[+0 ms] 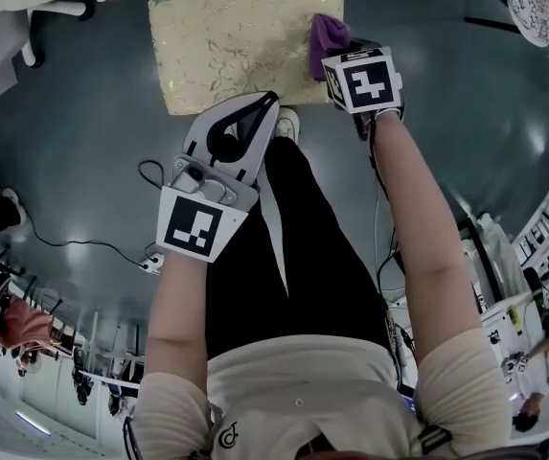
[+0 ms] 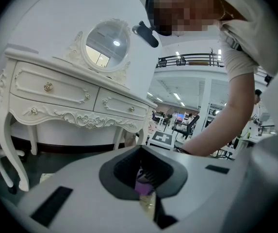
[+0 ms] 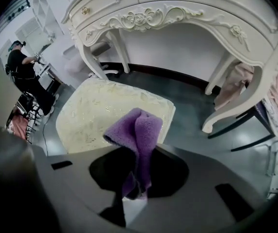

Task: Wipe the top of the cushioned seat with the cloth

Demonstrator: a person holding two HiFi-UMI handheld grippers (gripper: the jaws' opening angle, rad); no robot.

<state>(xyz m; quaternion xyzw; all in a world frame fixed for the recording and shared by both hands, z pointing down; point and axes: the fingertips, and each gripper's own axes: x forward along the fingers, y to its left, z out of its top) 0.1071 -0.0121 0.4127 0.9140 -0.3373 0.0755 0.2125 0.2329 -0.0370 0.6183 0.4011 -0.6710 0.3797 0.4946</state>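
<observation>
A dark, glossy floor [image 1: 466,132] is carrying the whole scene. A white carved dressing table [image 3: 187,13] with an oval mirror [image 2: 105,40] on top is standing beyond the seat. The cushioned seat [image 1: 231,46], cream with a leafy pattern, is lying squarely ahead of the person with its top facing up.

The left tongs [image 1: 270,98] are pointing at the seat's near edge, towards the near right corner. Their jaws are resting together with nothing between them. The right tongs [image 3: 141,154] are hanging at the seat's right edge, with their jaws closing tightly on the purple cloth [image 3: 139,127].

The cloth is standing up out of those jaws in a folded bunch. In the head view it is overlapping the middle of the seat's right edge. Whether it is touching the seat's top cannot be told.
</observation>
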